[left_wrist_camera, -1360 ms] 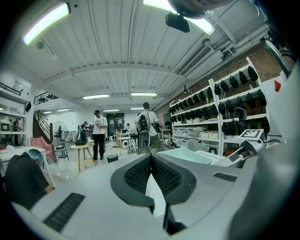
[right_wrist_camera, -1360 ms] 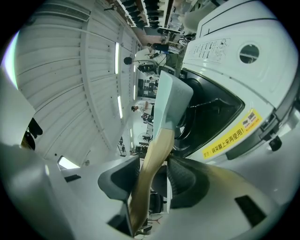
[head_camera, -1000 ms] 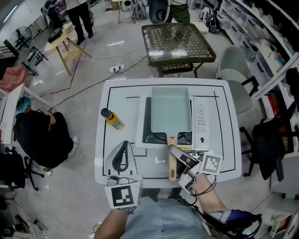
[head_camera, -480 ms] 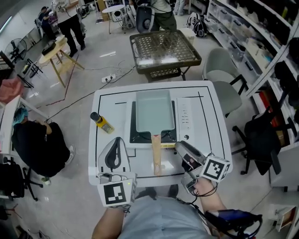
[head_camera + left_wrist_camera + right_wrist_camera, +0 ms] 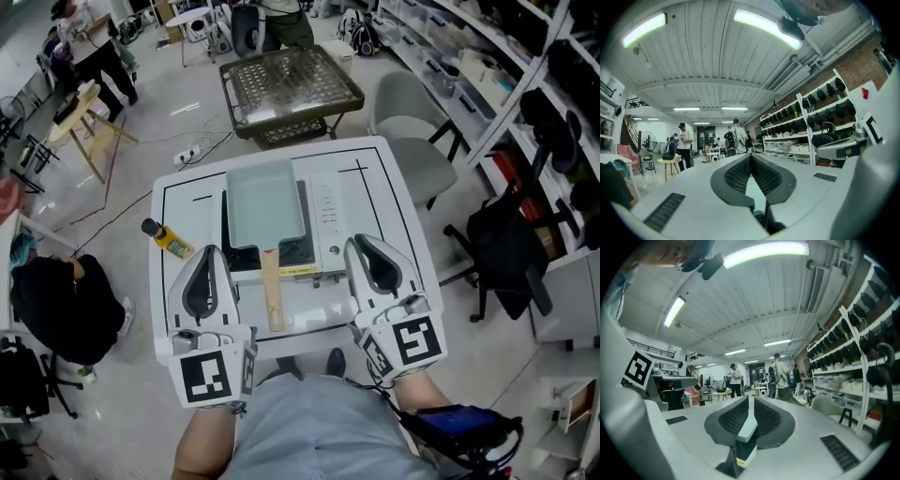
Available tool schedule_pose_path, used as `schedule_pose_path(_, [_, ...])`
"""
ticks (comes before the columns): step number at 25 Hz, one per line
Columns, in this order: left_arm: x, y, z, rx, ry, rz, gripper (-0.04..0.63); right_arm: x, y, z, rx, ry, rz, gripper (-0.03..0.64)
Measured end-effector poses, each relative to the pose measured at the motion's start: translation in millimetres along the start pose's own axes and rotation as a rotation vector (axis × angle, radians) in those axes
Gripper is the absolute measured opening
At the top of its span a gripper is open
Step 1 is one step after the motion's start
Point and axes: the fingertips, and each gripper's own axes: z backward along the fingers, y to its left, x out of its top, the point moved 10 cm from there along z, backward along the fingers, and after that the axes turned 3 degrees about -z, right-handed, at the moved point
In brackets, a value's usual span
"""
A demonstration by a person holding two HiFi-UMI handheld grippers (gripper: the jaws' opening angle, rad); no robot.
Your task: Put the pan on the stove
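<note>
A pale green rectangular pan [image 5: 264,202] rests on the black stove [image 5: 328,220] in the middle of the white table. Its wooden handle [image 5: 272,295] points toward me. In the head view both grippers are held level above the table's near edge, apart from the pan. My left gripper [image 5: 208,250] is left of the handle, with its pads meeting at the tip [image 5: 751,156] and nothing held. My right gripper [image 5: 359,241] is over the stove's right side. Its jaws have just been closing and now meet [image 5: 749,397] with nothing between them.
A yellow bottle with a black cap [image 5: 167,239] lies on the table [image 5: 394,216] left of the stove. Behind the table stand a mesh-topped table [image 5: 286,84] and a grey chair [image 5: 412,122]. Shelves line the right wall. A person [image 5: 47,291] sits at the left.
My right gripper has drawn back from the pan's handle, rolled upright, risen and closed. The left gripper has risen too. The pan stays on the stove.
</note>
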Motion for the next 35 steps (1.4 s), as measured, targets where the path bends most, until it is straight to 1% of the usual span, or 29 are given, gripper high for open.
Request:
schedule_pose_path(4, [3, -11, -1, -0.009, -0.014, -0.009, 0.018, 5, -3, 7, -0.031, -0.030, 0.073, 0.060])
schedule_pose_path(9, [6, -18, -2, -0.012, -0.030, -0.015, 0.018, 10, -3, 11, -0.036, -0.059, 0.116, 0.057])
schedule_pose_path(13, [7, -20, -5, -0.010, -0.040, -0.022, 0.018, 12, -3, 11, -0.033, -0.075, 0.122, 0.052])
schedule_pose_path(16, [9, -20, -4, -0.007, -0.044, -0.027, 0.018, 6, -4, 16, -0.038, -0.106, 0.098, 0.048])
schedule_pose_path(19, [10, -21, -3, -0.008, -0.044, -0.029, 0.018, 18, -2, 17, -0.044, -0.120, 0.121, 0.048])
schedule_pose_path(24, [6, -25, -2, -0.021, -0.035, -0.003, 0.018, 19, -4, 19, -0.046, -0.127, 0.127, 0.048])
schedule_pose_path(35, [6, -27, -1, -0.027, -0.035, -0.003, 0.018, 18, -3, 20, -0.041, -0.127, 0.125, 0.048])
